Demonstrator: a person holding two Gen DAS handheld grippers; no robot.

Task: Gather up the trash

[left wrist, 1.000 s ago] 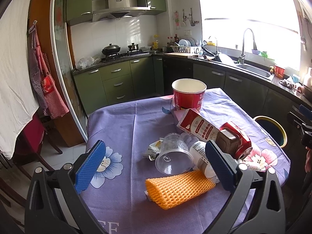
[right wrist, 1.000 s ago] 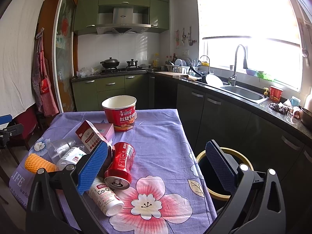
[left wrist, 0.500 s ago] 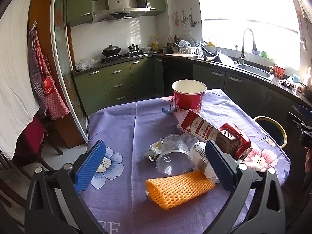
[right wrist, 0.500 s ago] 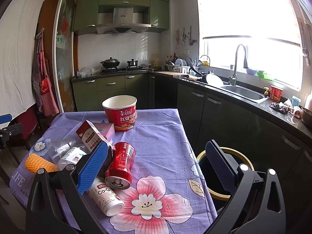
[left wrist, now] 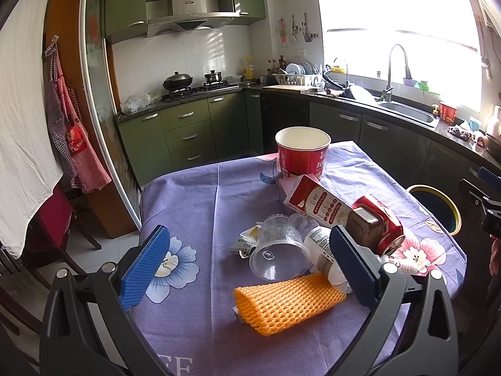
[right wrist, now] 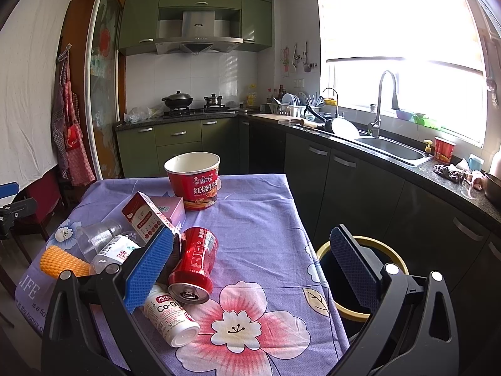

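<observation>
Trash lies heaped on a purple flowered tablecloth (left wrist: 194, 206). An orange foam net (left wrist: 288, 300) is nearest my left gripper (left wrist: 250, 269), which hangs open above it with nothing held. Behind the net lie a clear plastic cup (left wrist: 278, 257), a red-and-white carton (left wrist: 319, 203), a dented red can (right wrist: 194, 263) and a white pill bottle (right wrist: 170, 316). A red noodle bowl (right wrist: 194, 181) stands upright further back. My right gripper (right wrist: 250, 269) is open over the table's right edge, empty. A yellow-rimmed bin (right wrist: 347, 310) stands on the floor just right of the table.
Dark green cabinets and a counter with a sink (right wrist: 388, 150) run along the right wall. A stove with pots (left wrist: 188, 84) is at the back. A red chair (left wrist: 53, 219) and hanging aprons (left wrist: 72, 131) are at the left.
</observation>
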